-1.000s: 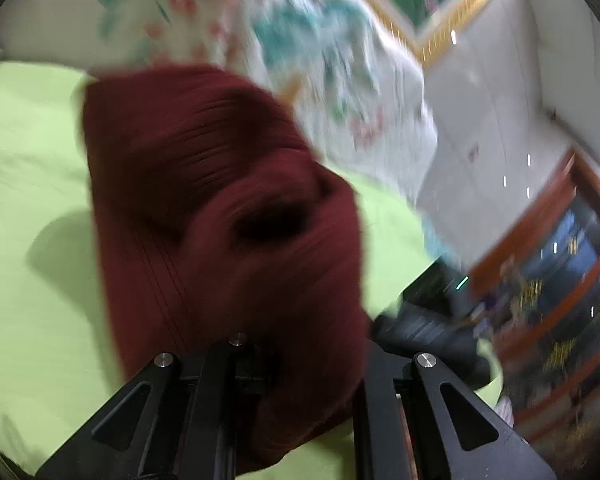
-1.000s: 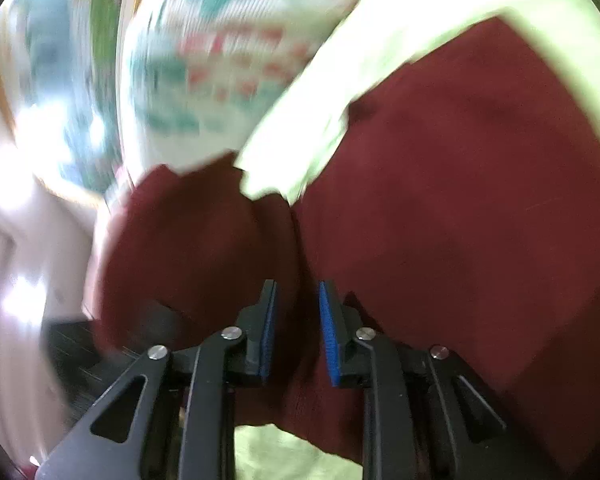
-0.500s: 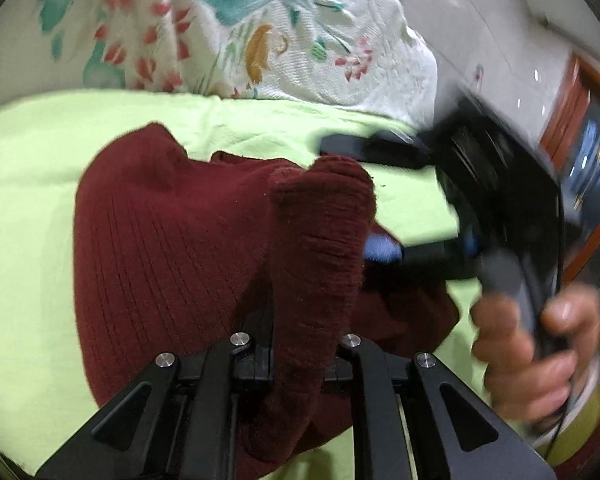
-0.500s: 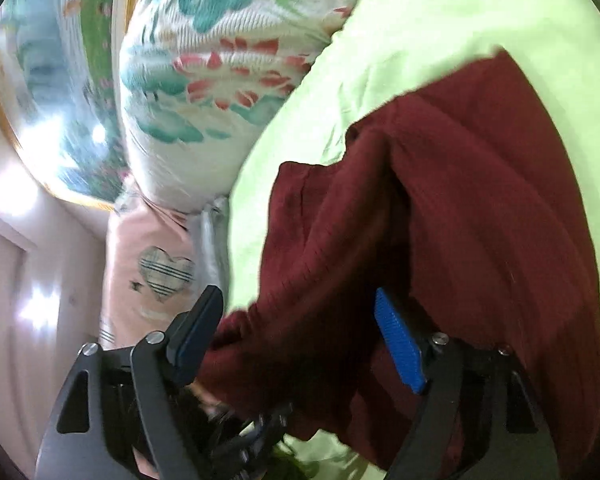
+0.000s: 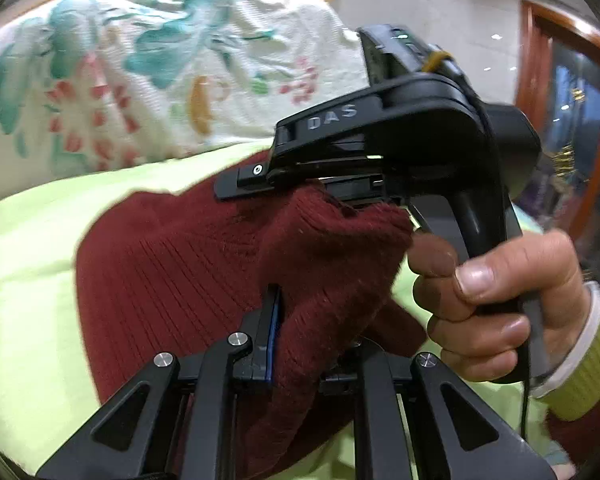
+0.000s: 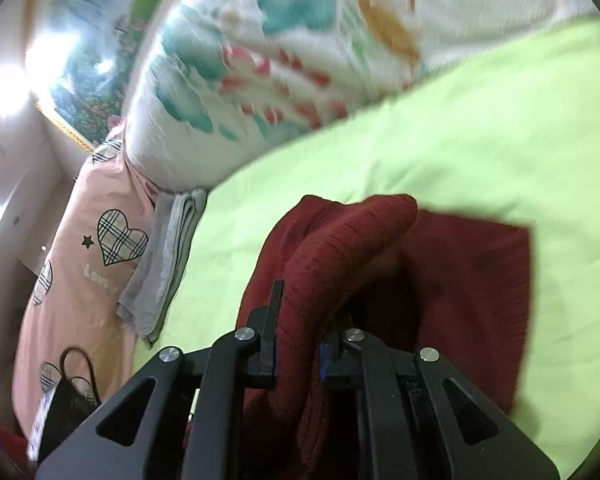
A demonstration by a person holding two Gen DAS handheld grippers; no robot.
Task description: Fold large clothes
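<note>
1. Left wrist view: the green bed (image 5: 32, 248) fills the lower left of the frame, with a floral quilt (image 5: 148, 72) across the top
2. The dark red sweater (image 5: 172, 264) lies bunched on the bed at centre frame; half a second ago it sprawled wider, so a fold is likely being gathered
3. It is ribbed knit, thick and soft, doubled into a ridge, seen at centre of the right wrist view (image 6: 340, 248)
4. The right gripper (image 5: 380, 152), half a second ago released wide, now has its jaws clenched on that ridge
5. The left gripper (image 5: 308, 344) jaws clamp a fold of sweater at bottom centre
</note>
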